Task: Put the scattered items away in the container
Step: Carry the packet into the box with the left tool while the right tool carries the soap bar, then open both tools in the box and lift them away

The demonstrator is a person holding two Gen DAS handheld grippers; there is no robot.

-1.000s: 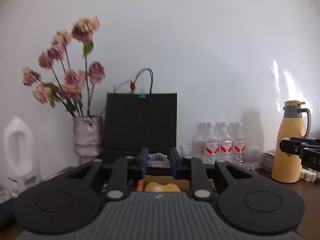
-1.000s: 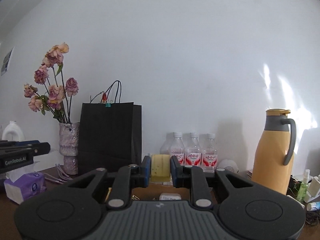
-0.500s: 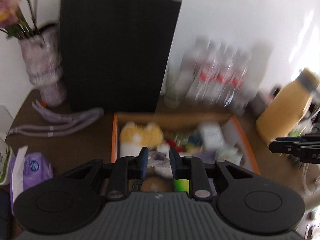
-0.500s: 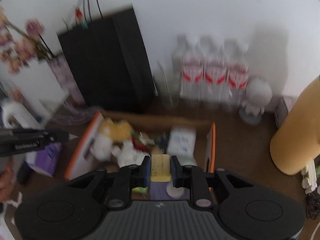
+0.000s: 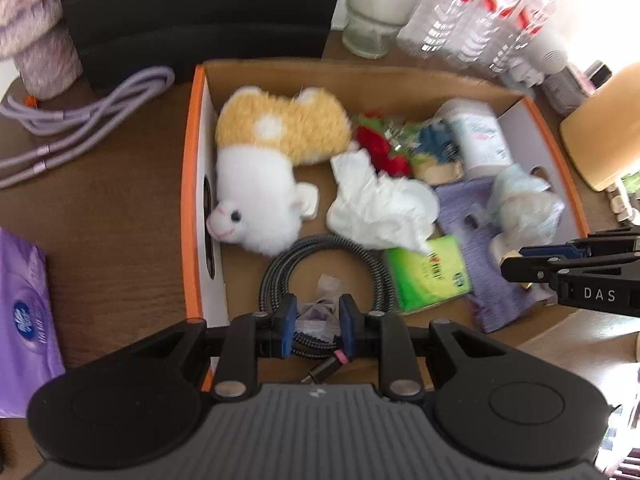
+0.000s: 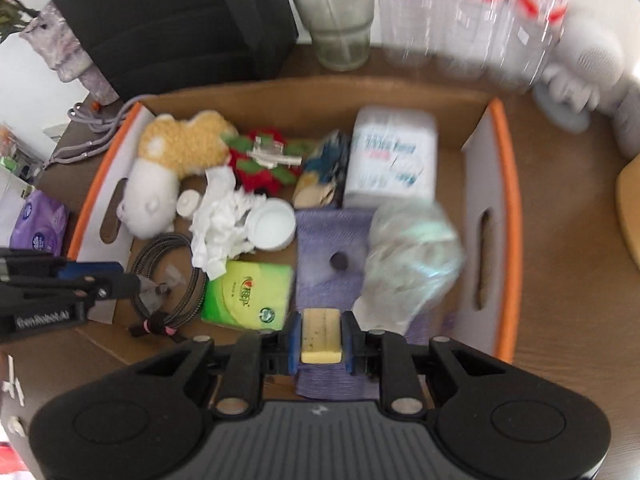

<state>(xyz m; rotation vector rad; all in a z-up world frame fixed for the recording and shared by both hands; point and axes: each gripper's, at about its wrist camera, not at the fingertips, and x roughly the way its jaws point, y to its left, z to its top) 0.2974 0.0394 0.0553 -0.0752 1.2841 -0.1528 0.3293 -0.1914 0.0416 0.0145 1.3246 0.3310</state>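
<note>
the brown table carries a cardboard box with orange rims, hemmed at the back by a black bag, a glass and water bottles; its left and right rims have open tabletop beside them. inside, a plush toy fills the left side, a purple cloth the right, with crumpled tissue, a green packet and a coiled cable between; little bare floor shows. the right gripper points steeply down over the box's near edge, clamped on a yellow sponge above the cloth. the left gripper hangs over the cable at the near left, jaws pinching a small clear packet.
</note>
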